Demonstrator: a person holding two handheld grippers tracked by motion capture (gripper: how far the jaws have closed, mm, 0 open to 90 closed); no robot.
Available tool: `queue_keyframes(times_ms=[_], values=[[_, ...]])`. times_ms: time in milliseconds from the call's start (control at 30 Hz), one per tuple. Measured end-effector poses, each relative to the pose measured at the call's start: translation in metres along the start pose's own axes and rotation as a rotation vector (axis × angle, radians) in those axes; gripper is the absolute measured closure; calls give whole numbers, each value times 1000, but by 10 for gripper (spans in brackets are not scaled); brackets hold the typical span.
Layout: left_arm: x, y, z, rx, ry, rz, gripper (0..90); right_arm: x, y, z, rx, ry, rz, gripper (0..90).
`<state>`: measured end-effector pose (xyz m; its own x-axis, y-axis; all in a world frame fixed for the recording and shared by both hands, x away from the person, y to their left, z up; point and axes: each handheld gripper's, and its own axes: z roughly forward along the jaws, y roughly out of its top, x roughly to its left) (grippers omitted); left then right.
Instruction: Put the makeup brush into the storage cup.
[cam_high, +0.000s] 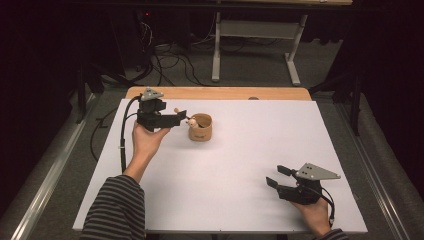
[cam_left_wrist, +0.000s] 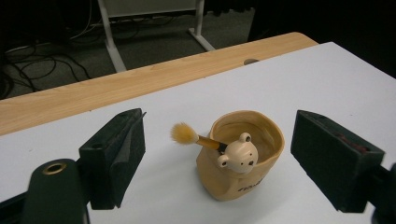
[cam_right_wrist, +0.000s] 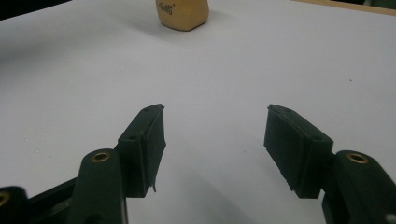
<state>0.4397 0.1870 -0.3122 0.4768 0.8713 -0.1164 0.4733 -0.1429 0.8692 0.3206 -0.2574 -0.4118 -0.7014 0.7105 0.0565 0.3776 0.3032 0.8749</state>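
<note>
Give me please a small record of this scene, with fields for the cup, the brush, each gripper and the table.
cup: tan cup with a bear head on its rim, standing upright on the sheet
brush: brush leaning in the cup, bristles up and outside the rim
left gripper: left gripper open, jaws on either side of the cup, not touching
right gripper: right gripper open, nothing between its jaws
table: wooden table under a white sheet

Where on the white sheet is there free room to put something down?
The wide middle of the white sheet, between the tan cup and the right gripper, is bare, as is the far right part. It is crowded only at the far left, where the open left gripper hovers beside the cup holding a brush.
</note>
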Motion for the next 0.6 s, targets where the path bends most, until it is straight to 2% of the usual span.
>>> queue_keyframes(times_ms=[300,600], values=[[2,-3,-7,1,-4,4,187,0,0,0,3,-2,1,401],[0,-7,-19,-27,-19,9,186,0,0,0,-2,-1,-1,401]])
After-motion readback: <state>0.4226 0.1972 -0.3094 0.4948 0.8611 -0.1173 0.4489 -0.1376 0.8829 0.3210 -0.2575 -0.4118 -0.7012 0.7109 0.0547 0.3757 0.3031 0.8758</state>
